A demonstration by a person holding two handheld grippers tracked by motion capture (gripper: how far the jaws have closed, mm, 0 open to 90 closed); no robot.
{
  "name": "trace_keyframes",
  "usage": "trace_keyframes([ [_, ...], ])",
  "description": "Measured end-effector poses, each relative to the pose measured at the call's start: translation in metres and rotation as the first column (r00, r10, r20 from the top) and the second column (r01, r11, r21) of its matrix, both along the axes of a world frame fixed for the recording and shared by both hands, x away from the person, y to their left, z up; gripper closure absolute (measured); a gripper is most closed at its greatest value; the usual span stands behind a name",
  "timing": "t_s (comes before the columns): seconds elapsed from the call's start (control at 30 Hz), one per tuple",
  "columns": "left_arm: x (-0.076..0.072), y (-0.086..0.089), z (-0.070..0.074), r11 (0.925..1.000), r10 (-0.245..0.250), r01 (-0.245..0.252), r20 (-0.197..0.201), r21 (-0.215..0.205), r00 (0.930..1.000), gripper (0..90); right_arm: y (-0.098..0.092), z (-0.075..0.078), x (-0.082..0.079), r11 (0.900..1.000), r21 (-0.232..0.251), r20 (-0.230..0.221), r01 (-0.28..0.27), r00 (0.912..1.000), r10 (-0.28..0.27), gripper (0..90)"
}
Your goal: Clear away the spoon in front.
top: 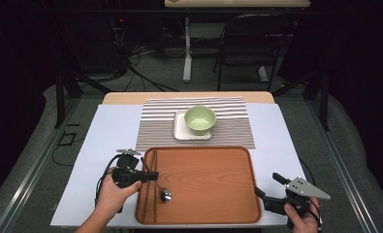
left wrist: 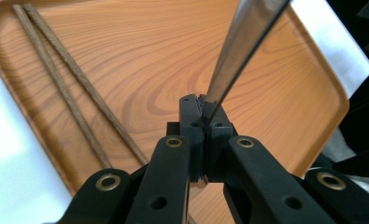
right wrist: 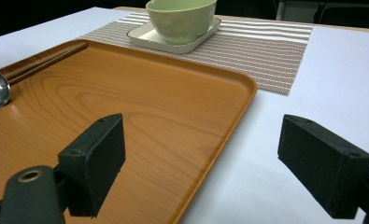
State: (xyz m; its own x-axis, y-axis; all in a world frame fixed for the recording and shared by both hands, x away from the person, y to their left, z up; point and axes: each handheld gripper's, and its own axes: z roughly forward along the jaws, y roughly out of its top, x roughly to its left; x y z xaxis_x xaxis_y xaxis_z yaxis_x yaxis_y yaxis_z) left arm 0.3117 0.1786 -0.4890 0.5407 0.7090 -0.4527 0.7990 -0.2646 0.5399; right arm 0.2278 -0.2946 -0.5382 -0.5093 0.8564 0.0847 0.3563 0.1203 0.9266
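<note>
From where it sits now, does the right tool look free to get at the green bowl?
Probably yes: the right tool is open and empty, and only bare tray and striped mat lie between it and the green bowl.

Your left gripper [top: 152,175] holds a spoon [top: 164,194] over the tray's [top: 208,179] near left part, beside the chopsticks [top: 147,187]. Your right gripper [top: 269,187] rests jaws apart, just right of the tray.

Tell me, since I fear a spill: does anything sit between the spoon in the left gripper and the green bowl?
Nothing visible does. The left gripper is shut on the spoon over the wooden tray; bare tray and striped placemat lie towards the green bowl. The chopsticks lie aside, along the tray's left edge.
</note>
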Motion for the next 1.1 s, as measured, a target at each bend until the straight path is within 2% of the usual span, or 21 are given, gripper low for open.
trace_keyframes([
  [0.2, 0.010, -0.002, -0.003, 1.0000, 0.007, -0.007, -0.011, 0.001, 0.9999, 88.4, 0.000, 0.000, 0.000, 1.000, 0.003, -0.003, 0.001, 1.0000, -0.001, 14.7],
  [0.37, 0.017, -0.005, -0.003, 0.9994, 0.001, 0.000, -0.013, 0.035, 0.9999, 86.4, 0.000, 0.000, 0.000, 1.000, 0.003, -0.002, 0.000, 1.0000, 0.000, 14.7],
  [0.73, 0.041, -0.008, -0.013, 0.9975, 0.012, -0.007, -0.063, 0.070, 0.9979, 81.5, -0.001, 0.000, 0.001, 1.000, 0.002, -0.002, -0.001, 1.0000, 0.001, 14.7],
  [0.87, 0.049, -0.012, -0.018, 0.9952, 0.003, 0.003, -0.058, 0.098, 0.9983, 78.5, -0.001, 0.000, 0.000, 1.000, 0.004, -0.002, -0.002, 1.0000, 0.002, 14.6],
  [1.1, 0.059, -0.014, -0.028, 0.9968, 0.003, 0.003, -0.075, 0.080, 0.9972, 76.6, 0.000, 0.000, 0.000, 1.000, 0.003, -0.001, -0.003, 1.0000, 0.003, 14.6],
])
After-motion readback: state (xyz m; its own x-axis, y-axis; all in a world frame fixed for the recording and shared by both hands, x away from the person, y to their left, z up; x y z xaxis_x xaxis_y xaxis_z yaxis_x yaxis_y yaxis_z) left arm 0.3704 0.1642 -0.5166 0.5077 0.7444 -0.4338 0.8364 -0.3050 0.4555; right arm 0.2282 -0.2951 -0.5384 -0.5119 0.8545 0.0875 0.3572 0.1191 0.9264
